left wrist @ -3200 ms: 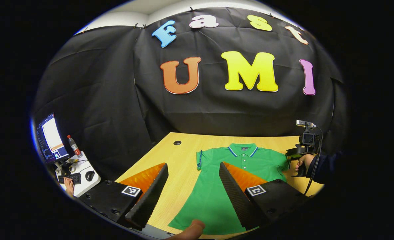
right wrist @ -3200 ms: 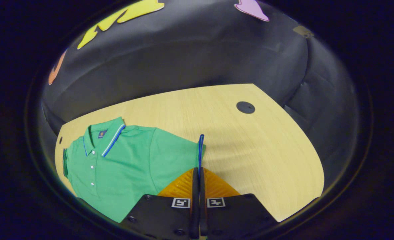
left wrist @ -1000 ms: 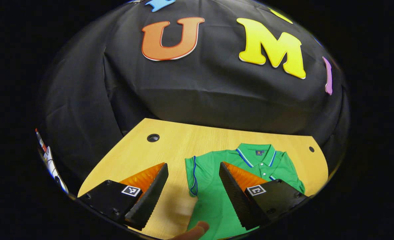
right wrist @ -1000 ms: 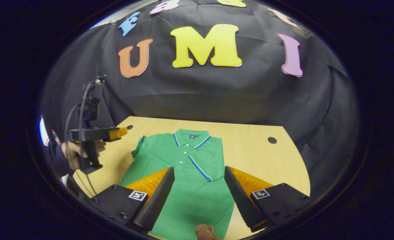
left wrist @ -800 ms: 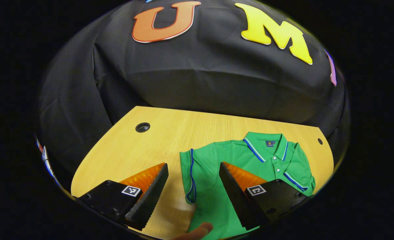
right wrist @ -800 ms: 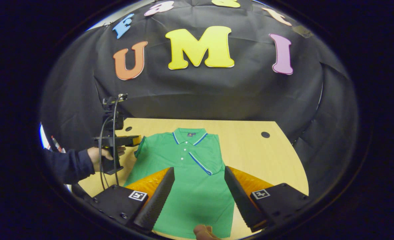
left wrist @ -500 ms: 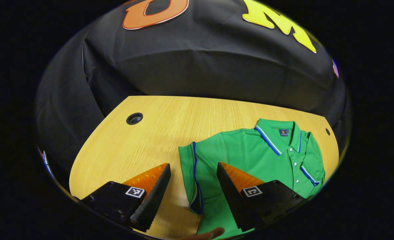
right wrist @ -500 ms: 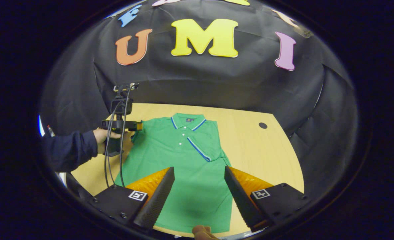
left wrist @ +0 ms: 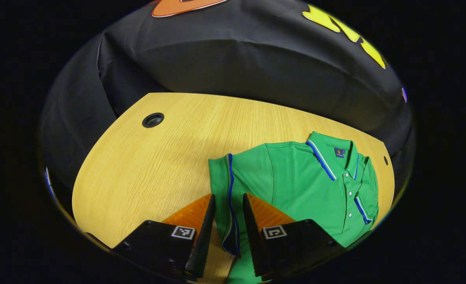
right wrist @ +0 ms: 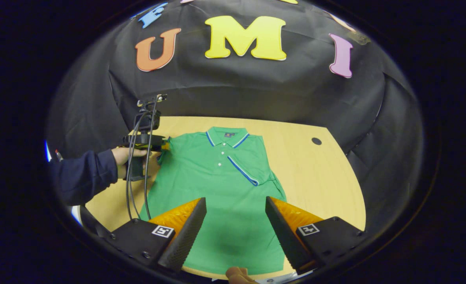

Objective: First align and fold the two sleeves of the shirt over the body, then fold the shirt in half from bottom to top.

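since half a second ago your left gripper [left wrist: 228, 236] jaws have narrowed around the blue-trimmed left sleeve cuff [left wrist: 230, 205] of the green polo shirt [right wrist: 221, 189]; pinch fully, then carry it toward 3 o'clock across the body; right gripper [right wrist: 234, 232] jaws wide.

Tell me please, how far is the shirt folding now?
Done: one sleeve already lies folded over the shirt body. In hand: the left gripper has its fingers narrowed around the other sleeve's cuff, whether pressing is unclear. The right gripper hangs open. Left: folding this sleeve over, then bottom to top.
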Action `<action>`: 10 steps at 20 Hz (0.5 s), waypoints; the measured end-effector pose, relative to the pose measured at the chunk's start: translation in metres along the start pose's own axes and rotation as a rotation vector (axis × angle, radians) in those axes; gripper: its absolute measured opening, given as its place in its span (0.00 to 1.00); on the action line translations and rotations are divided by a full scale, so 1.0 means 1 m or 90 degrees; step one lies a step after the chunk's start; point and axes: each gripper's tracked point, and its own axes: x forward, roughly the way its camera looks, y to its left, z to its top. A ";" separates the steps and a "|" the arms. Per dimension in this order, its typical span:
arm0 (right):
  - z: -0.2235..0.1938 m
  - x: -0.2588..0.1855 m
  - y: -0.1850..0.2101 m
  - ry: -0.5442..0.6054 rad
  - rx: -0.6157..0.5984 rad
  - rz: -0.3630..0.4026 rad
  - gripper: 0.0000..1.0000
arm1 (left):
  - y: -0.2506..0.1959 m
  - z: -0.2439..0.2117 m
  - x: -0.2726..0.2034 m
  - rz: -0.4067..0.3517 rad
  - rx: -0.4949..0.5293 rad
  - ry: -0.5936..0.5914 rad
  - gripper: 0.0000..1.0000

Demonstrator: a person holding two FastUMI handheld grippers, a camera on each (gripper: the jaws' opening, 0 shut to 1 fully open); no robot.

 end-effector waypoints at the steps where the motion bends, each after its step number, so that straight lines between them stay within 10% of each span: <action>1: 0.000 0.001 0.001 0.001 0.005 0.001 0.92 | 0.001 -0.001 0.000 -0.003 0.002 0.004 0.45; 10: -0.005 0.005 0.003 0.005 0.009 -0.003 0.92 | 0.000 -0.001 0.000 -0.030 0.045 0.021 0.10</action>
